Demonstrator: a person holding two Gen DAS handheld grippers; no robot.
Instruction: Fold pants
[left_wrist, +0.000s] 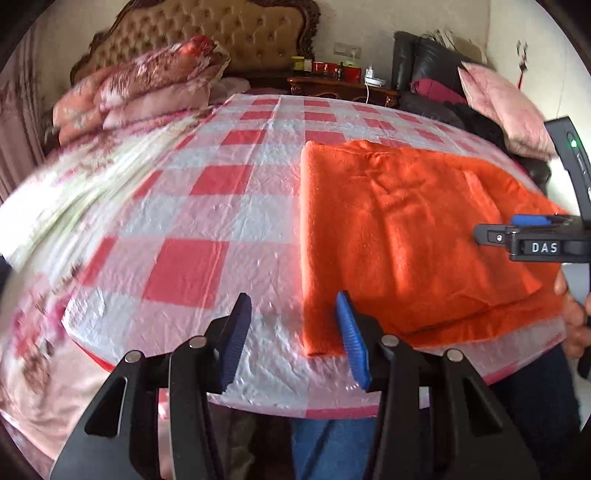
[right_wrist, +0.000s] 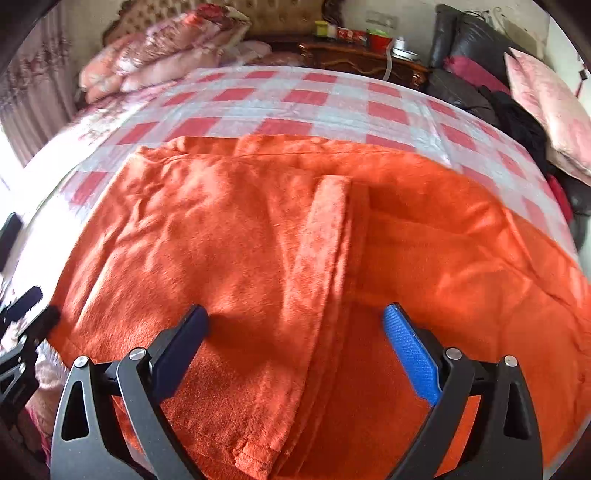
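Observation:
The orange fleece pants (left_wrist: 406, 236) lie folded flat on the red-and-white checked plastic sheet (left_wrist: 207, 206) that covers the bed. My left gripper (left_wrist: 293, 314) is open and empty, at the near left corner of the pants above the sheet. My right gripper (right_wrist: 295, 325) is open and empty, just above the pants (right_wrist: 258, 240), astride a folded leg edge. The right gripper also shows in the left wrist view (left_wrist: 517, 236) over the pants' right side. The left gripper shows at the left edge of the right wrist view (right_wrist: 26, 306).
Folded floral quilts (left_wrist: 140, 85) are piled at the far left by the tufted headboard (left_wrist: 229, 33). A wooden nightstand (left_wrist: 343, 86) with jars stands behind. A dark chair with a pink pillow (left_wrist: 502, 107) is at the right. The sheet's near edge (left_wrist: 295, 406) is close below.

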